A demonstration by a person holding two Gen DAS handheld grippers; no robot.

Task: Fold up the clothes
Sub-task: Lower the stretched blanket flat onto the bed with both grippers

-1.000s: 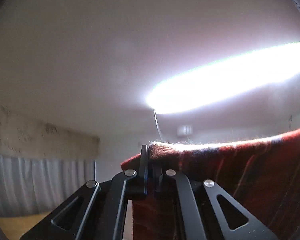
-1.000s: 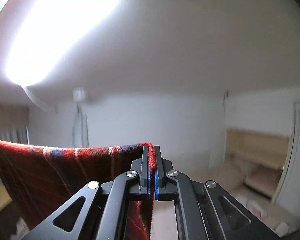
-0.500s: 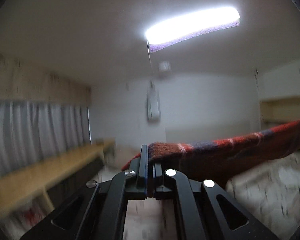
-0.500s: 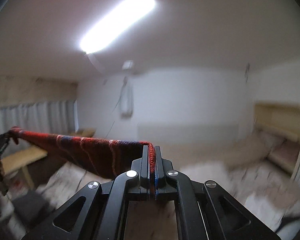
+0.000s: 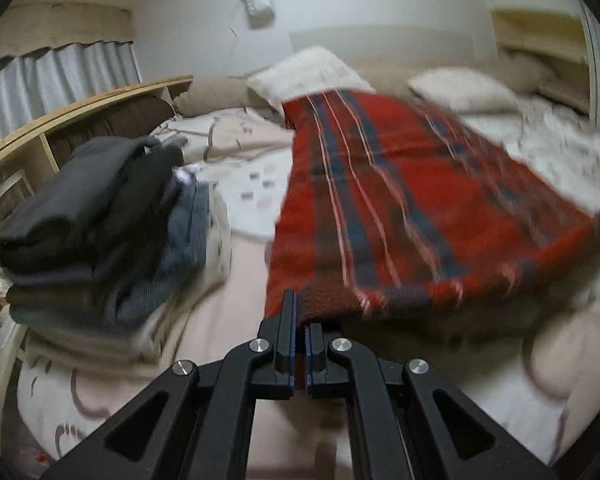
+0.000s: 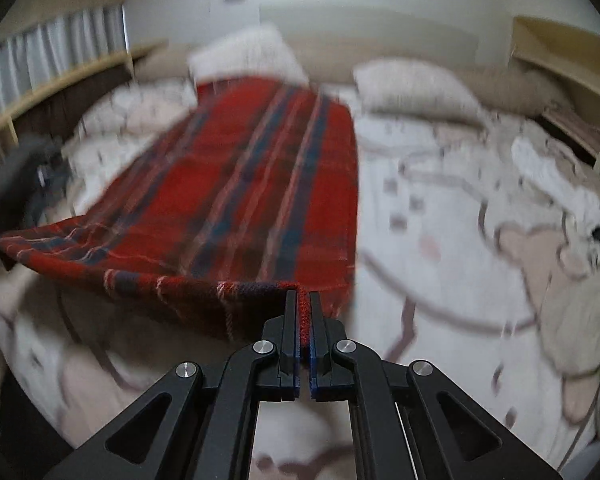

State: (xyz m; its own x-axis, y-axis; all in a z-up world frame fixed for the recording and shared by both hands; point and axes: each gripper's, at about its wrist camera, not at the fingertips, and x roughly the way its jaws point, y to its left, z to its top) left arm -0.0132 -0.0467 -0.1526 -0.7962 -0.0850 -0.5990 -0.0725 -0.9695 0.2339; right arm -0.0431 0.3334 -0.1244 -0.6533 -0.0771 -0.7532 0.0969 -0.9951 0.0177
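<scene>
Stretched over the bed between both grippers: cloth, far end toward the pillows. Near left corner pinched in the left gripper, near right corner in the right gripper. Left of the cloth, on the bed, a pile of clothes. Behind the pile, along the left wall, a shelf; above it, curtains. Right of the cloth, a second pillow at the head.

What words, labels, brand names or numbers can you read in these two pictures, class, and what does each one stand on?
None: no text shows on the red plaid cloth, the stack of folded clothes, the bedspread or the pillows; both views are blurred.
</scene>
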